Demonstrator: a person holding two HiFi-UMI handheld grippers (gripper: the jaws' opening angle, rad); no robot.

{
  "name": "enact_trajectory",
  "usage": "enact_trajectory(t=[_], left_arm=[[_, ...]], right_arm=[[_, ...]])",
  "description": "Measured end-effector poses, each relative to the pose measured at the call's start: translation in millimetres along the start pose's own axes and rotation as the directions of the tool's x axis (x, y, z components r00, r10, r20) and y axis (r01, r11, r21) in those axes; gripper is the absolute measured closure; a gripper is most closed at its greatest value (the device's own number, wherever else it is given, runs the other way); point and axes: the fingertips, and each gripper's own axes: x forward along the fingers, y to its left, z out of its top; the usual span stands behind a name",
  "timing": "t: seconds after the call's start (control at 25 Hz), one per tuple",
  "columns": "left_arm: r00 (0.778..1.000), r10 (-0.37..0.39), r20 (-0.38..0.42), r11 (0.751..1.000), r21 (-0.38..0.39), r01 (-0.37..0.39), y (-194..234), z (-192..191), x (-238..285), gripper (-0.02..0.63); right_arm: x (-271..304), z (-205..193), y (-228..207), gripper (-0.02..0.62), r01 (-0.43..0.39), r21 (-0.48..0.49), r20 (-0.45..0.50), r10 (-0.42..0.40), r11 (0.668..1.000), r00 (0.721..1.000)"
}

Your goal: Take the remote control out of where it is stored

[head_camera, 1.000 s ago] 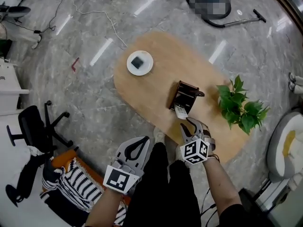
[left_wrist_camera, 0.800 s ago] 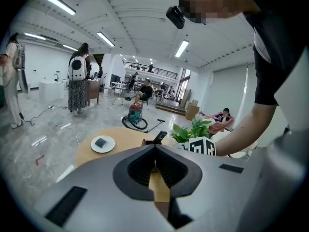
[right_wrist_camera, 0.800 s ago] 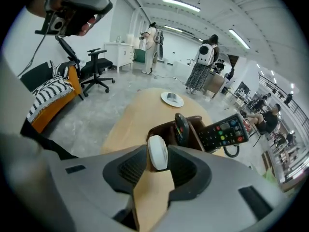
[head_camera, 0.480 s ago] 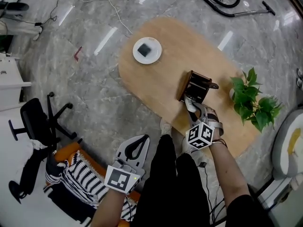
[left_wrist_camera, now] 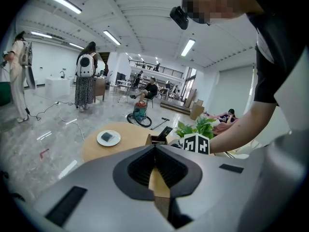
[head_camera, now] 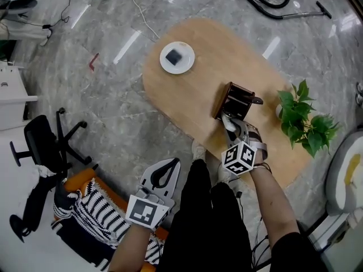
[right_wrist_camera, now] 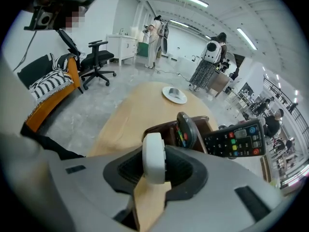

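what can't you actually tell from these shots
Buttons of the white remote: right gripper view shows it edge-on in the right gripper.
Inside of the holder: head view, too small and dark.
What the dark thing on the plate is: head view, too small.

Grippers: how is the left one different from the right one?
The left gripper is shut and empty; the right gripper clamps a white remote. The left gripper is off the table, by the person's legs; the right gripper is at the brown holder. Both carry a marker cube.

Holder on table between plate (left) and plant.
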Motion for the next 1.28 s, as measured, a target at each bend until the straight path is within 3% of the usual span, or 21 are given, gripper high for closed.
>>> enact_trajectory(t=[0.52, 0.72, 0.96, 1.28], left_arm=[[0.999, -0.044, 0.025, 0.999, -0.013, 0.045, -32.6, 0.6, 20.9, 0.6], [0.996, -0.085, 0.023, 0.996, 0.004, 0.085, -54.4, 5.9, 35.2, 0.6], [0.993, -0.115, 0.001, 0.993, 0.027, 0.115, -71.6, 4.0, 48.0, 0.6], [0.992, -0.111, -0.061, 0.993, 0.025, 0.113, -70.3, -26.0, 57.3, 0.598]], right_arm=[[-70.6, -2.7, -2.5, 0.479, 0.041, 0.065, 0.105, -0.048, 0.997, 0.993], [-105.2, -13.6, -9.7, 0.479, 0.09, 0.105, 0.132, -0.104, 0.99, 0.986], [-100.7, -66.0, -15.6, 0.479, 0.119, 0.122, 0.056, -0.126, 0.985, 0.99], [-64.3, -120.9, -23.7, 0.479, 0.165, 0.138, -0.043, -0.161, 0.977, 0.986]])
